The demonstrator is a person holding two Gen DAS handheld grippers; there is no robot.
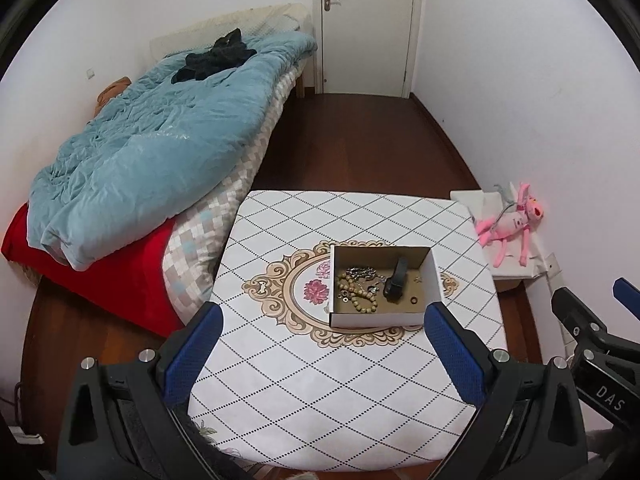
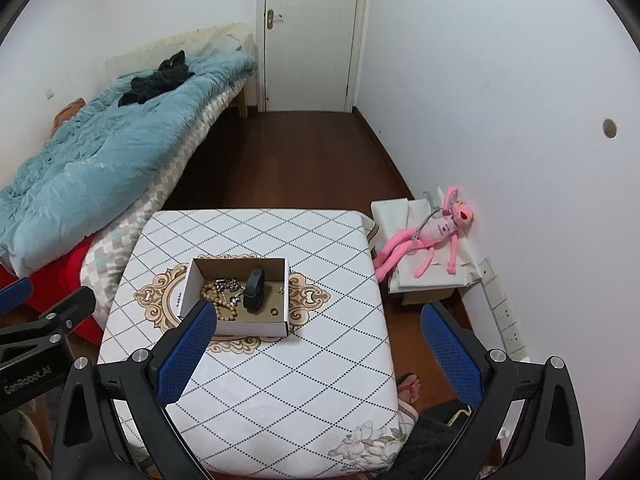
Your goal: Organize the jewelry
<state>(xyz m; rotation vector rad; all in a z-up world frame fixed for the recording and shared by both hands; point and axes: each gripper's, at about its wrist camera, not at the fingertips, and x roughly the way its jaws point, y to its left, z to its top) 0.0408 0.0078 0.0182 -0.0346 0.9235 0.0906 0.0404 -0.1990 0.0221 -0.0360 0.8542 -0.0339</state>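
I see both pairs of blue pads spread wide and empty: left gripper (image 1: 320, 340) and right gripper (image 2: 320, 344) hang above the near part of the table (image 1: 320, 400). The cardboard box (image 1: 376, 318) sits mid-table, holding a bead bracelet (image 1: 356, 294), chain (image 1: 360, 272), black band (image 1: 396, 286) and ring (image 1: 413, 300). A pink plush toy (image 2: 432, 236) lies off the right edge.

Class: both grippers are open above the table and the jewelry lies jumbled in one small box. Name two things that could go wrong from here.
1. The wooden bead bracelet and silver chain overlap in the open cardboard box, so lifting one could drag the other.
2. The small dark ring is tiny; the wide blue-padded fingers of the left gripper may miss it.
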